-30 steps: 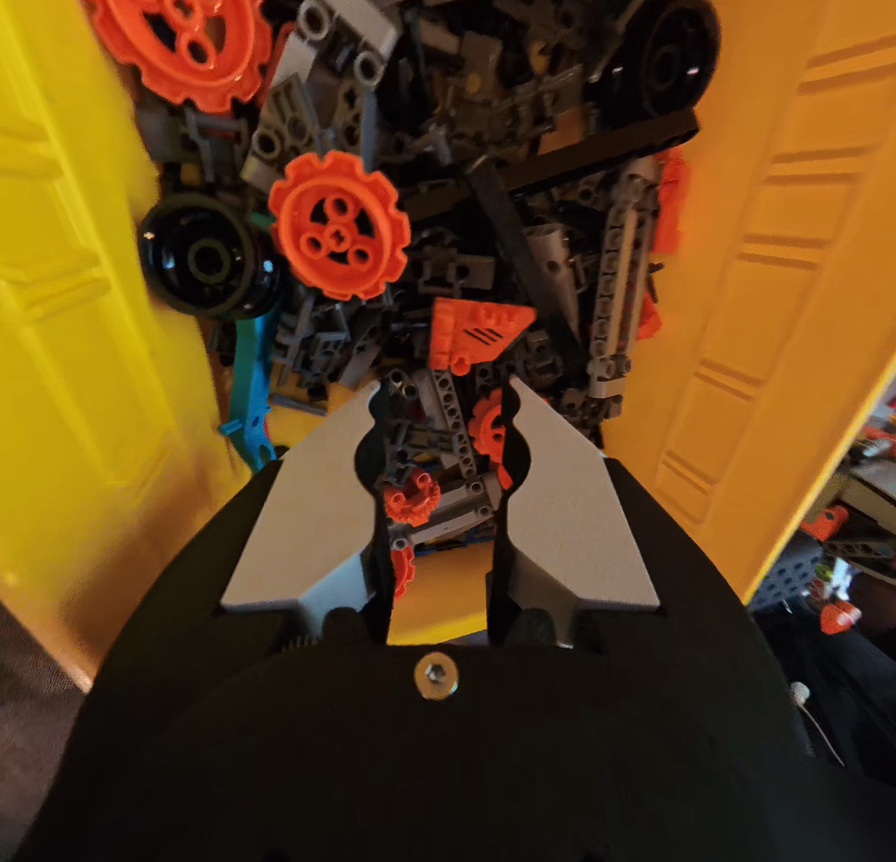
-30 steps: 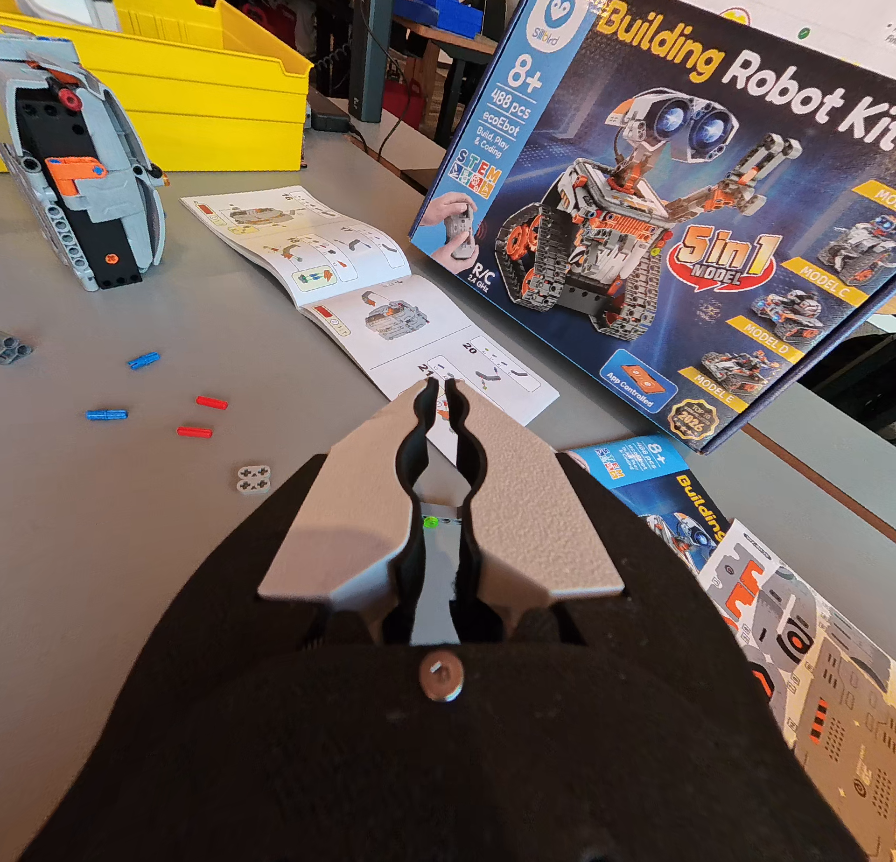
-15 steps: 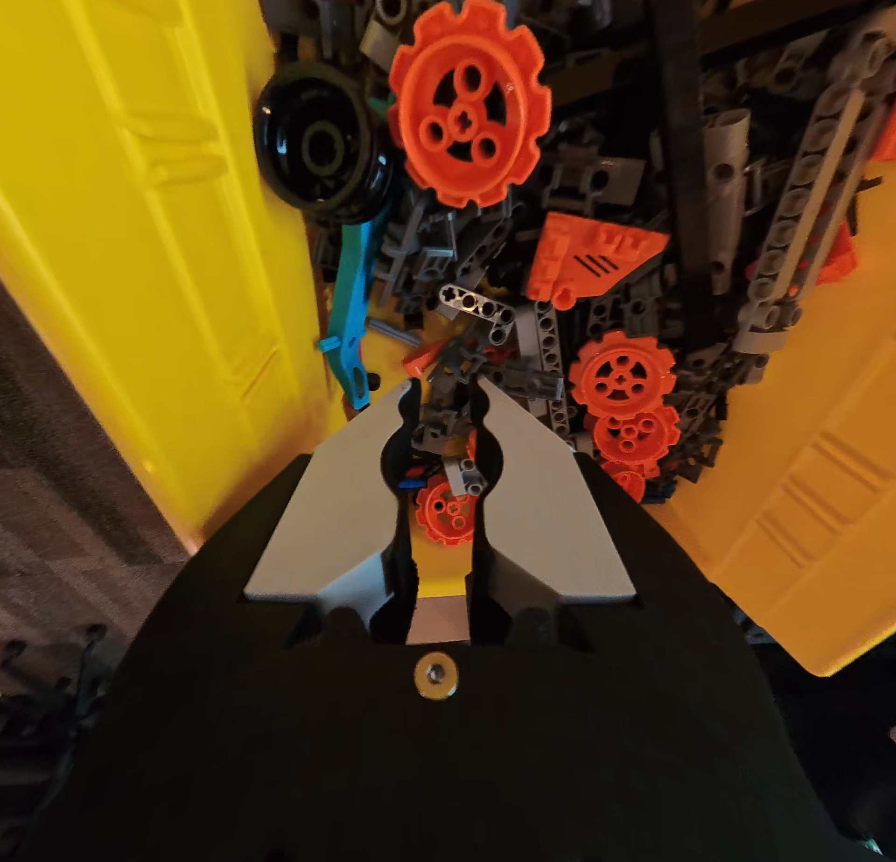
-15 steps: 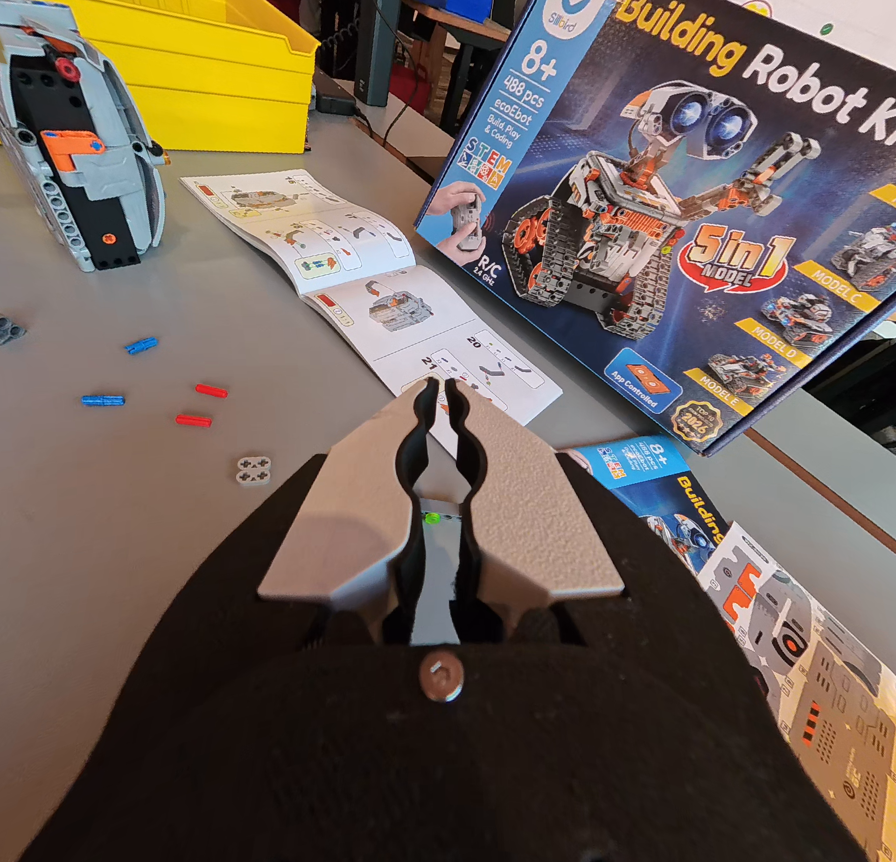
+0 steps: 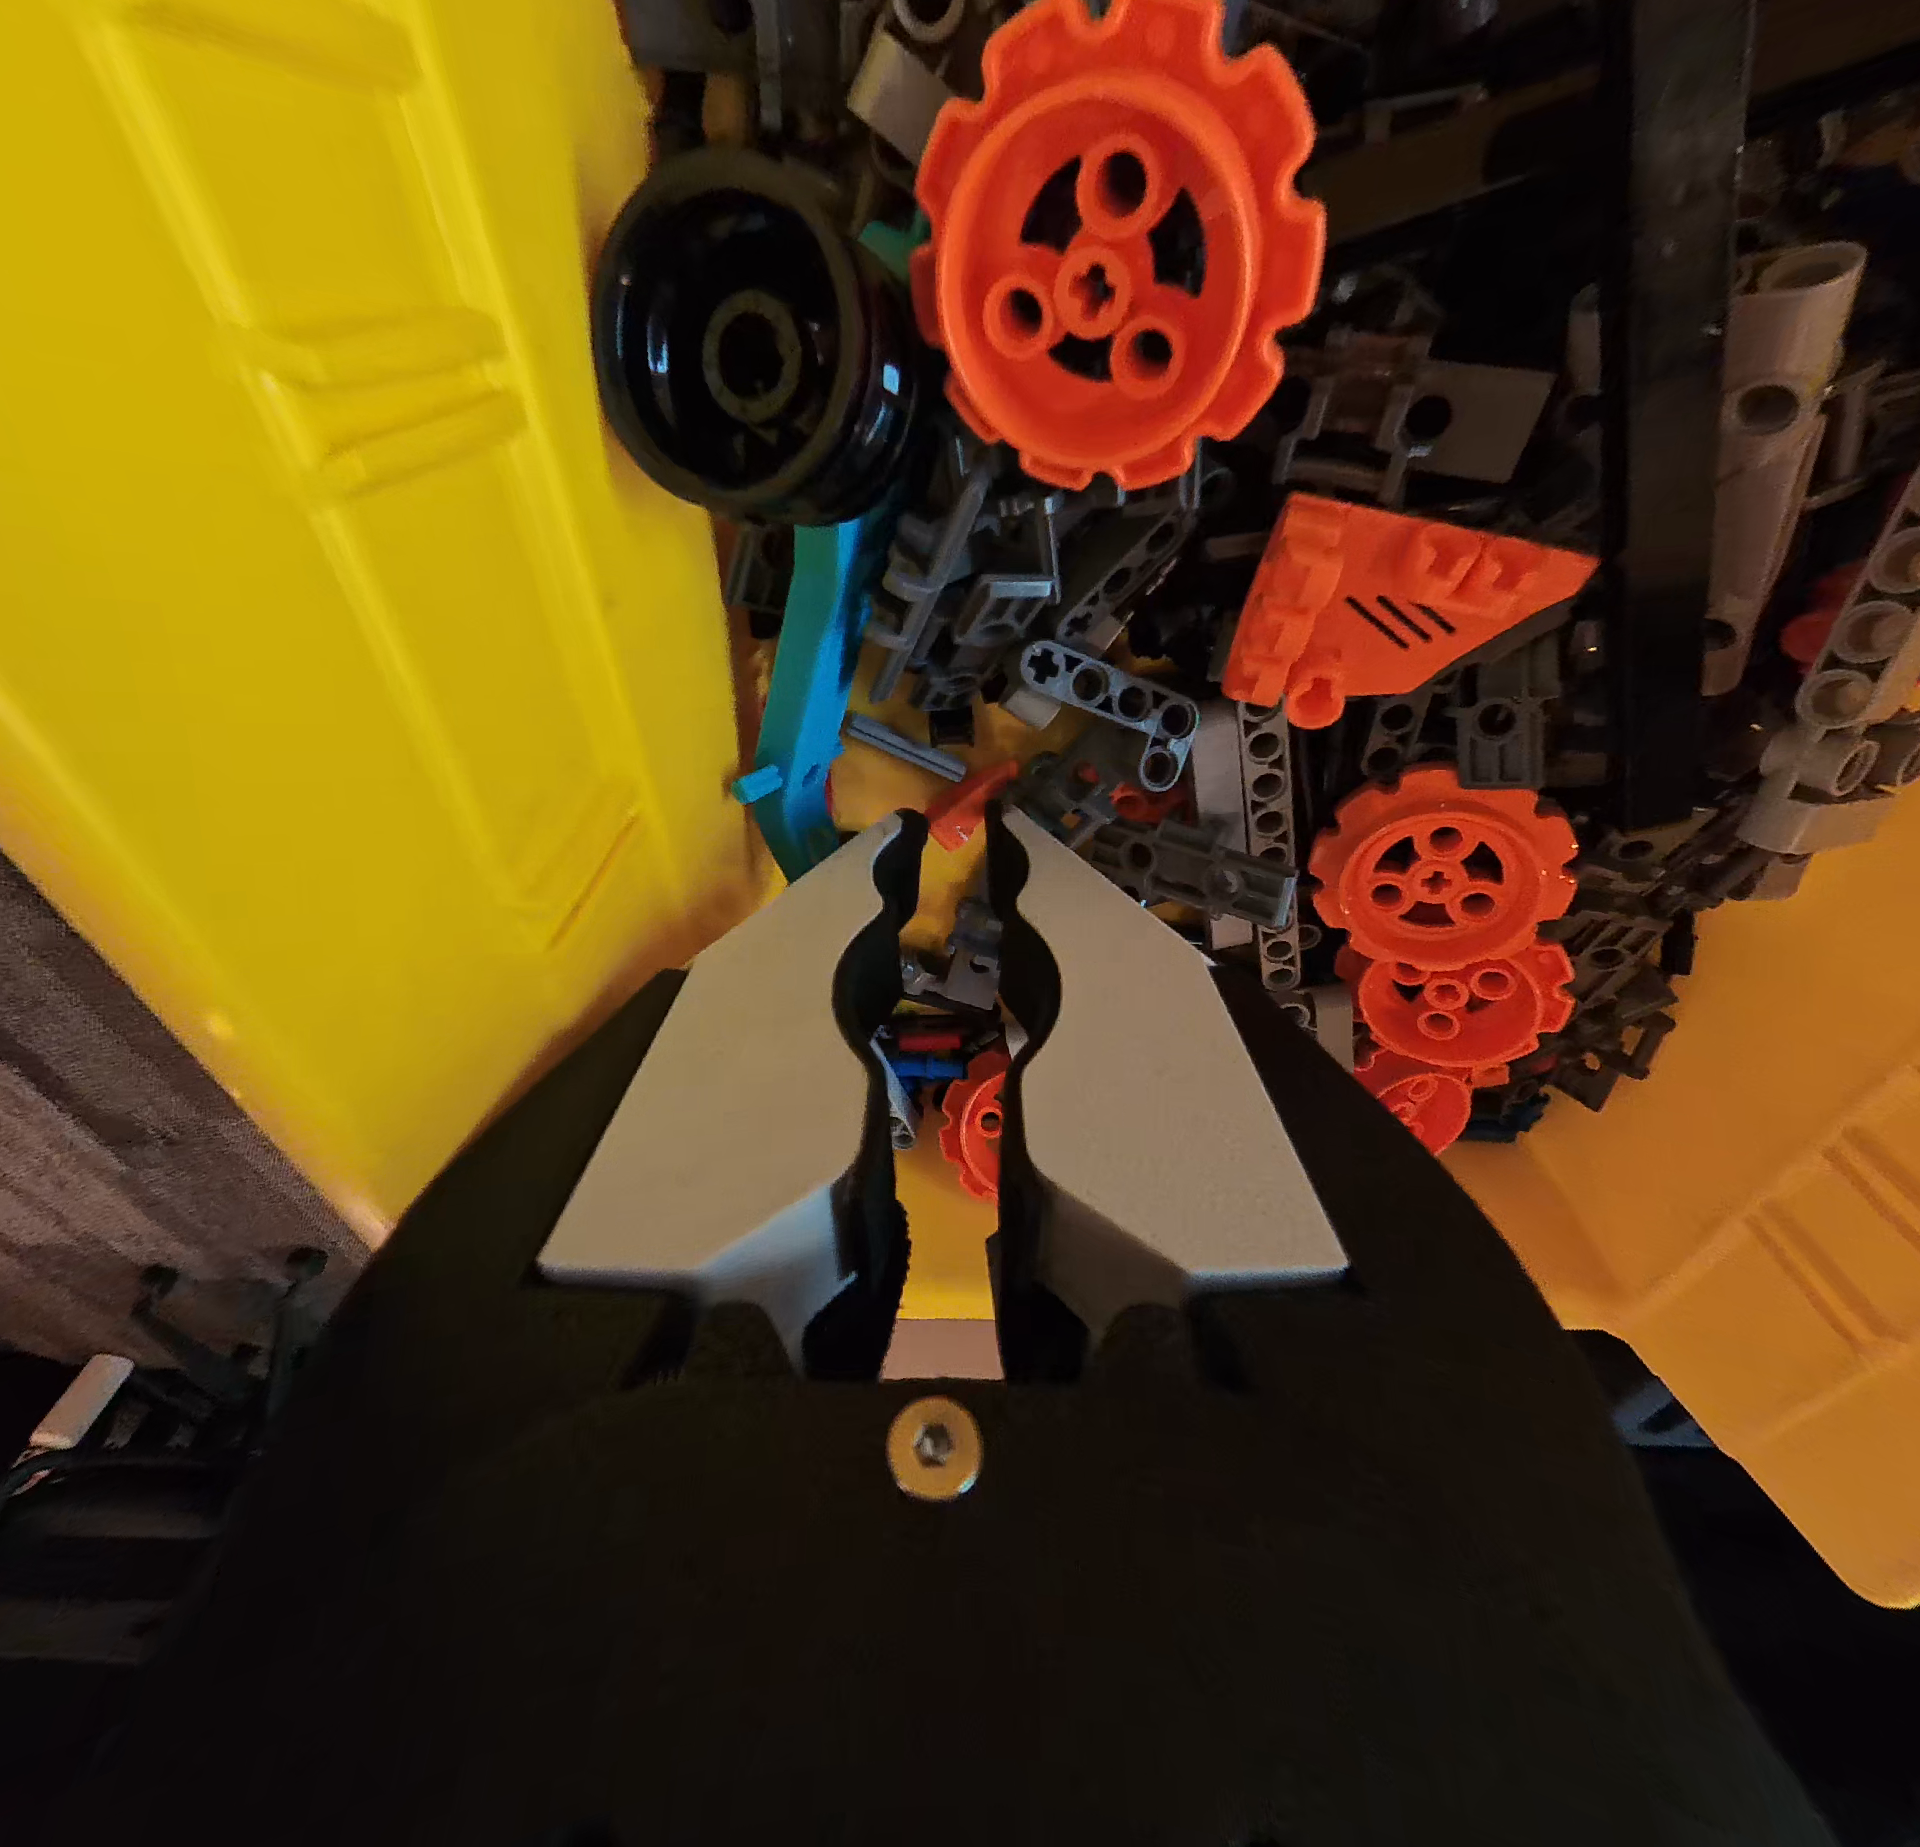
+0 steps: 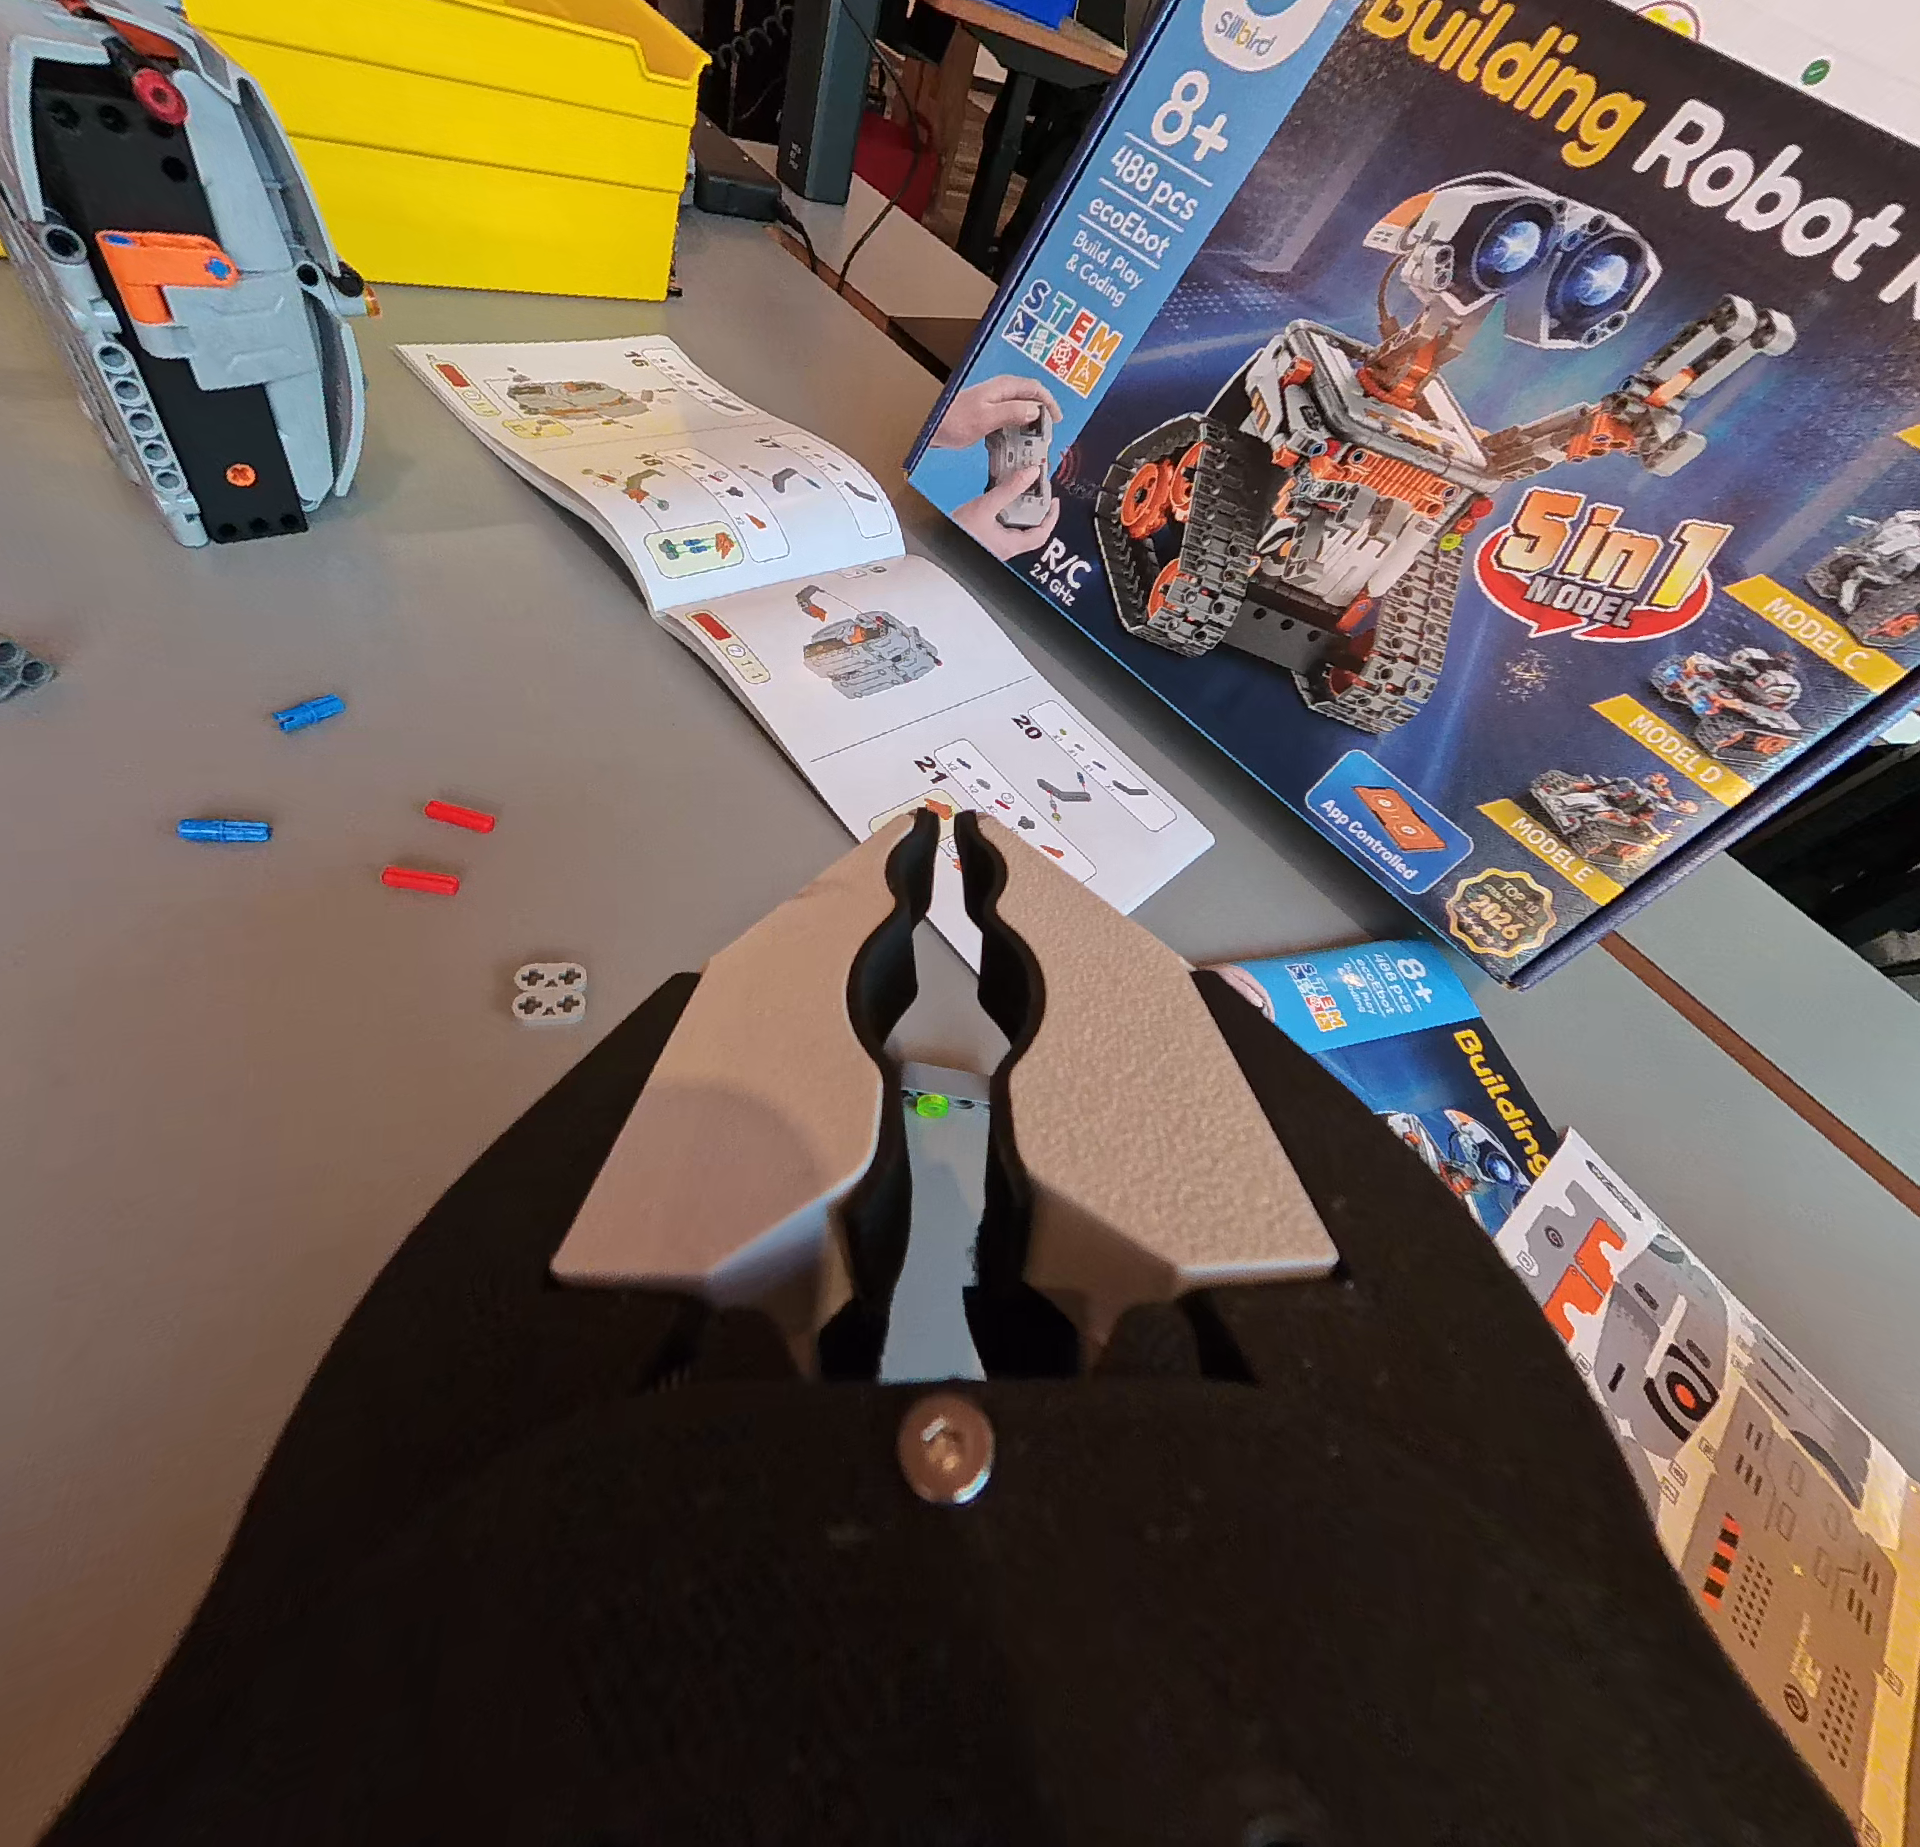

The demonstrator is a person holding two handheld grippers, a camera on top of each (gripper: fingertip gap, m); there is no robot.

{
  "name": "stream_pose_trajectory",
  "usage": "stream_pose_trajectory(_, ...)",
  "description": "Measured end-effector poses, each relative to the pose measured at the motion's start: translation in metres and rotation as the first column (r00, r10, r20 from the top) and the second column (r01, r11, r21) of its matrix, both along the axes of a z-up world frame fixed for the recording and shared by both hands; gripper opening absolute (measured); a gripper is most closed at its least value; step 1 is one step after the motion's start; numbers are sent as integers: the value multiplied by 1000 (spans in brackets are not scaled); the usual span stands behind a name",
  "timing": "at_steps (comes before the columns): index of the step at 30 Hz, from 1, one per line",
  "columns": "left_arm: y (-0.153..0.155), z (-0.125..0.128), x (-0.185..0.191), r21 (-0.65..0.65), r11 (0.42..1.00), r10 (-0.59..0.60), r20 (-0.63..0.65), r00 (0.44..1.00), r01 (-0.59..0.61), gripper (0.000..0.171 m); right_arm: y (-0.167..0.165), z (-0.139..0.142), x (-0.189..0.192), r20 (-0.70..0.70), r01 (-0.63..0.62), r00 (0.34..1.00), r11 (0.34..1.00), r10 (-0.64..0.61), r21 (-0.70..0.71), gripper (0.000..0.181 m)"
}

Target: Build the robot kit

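Left gripper [image 5: 943, 829]: hovering, jaws narrowly parted and empty, over the yellow plastic bin [image 5: 312, 550] of grey and orange building pieces [image 5: 1117, 239].
Right gripper [image 6: 940, 826]: hanging nearly closed, gripping nothing, above the open white instruction booklet [image 6: 790, 592].

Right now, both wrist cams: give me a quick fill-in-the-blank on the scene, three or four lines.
1. The left gripper hovers over a ____ bin full of building-kit parts.
2. The largest toothed wheel in that bin is ____.
3. On the grey table, left of the right gripper, lie two blue pins and two ____ pins.
4. The open instruction booklet lies between the half-built model and the kit ____.

Missing: yellow; orange; red; box
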State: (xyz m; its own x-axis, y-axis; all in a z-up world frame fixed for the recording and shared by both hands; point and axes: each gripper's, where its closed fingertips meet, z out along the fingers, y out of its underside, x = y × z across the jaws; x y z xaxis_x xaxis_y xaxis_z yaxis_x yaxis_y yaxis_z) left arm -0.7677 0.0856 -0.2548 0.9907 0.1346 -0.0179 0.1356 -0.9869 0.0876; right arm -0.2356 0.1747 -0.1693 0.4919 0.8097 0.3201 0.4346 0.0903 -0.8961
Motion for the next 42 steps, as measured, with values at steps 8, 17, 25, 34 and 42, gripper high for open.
stream_pose_trajectory(8, -8, -2, 4, -31, 998, -53, 20, 998, 54, 16, 0, -1, 0, 7, -3, 1000, 1000, 3, -2, 4)
stream_pose_trajectory(17, -4, 0, 0, -15, 993, -116, -7, 993, 116, 15, 0, -2, -1, 10, -4, 1000, 1000, 4, -2, 4)
stream_pose_trajectory(25, -10, -4, 8, -42, 991, -122, 45, 991, 124, 5, 0, -3, -1, 16, -6, 1000, 1000, 7, -5, 4)
stream_pose_trajectory(34, 2, 51, 39, 176, 978, -131, 96, 987, 113, 5, 1, -5, -1, 26, -4, 1000, 1000, 4, -3, 4)
stream_pose_trajectory(42, 6, 160, 264, 639, 564, -755, 141, 640, 524, 5, 5, -8, 4, 34, 17, 999, 1000, -17, -7, 4)
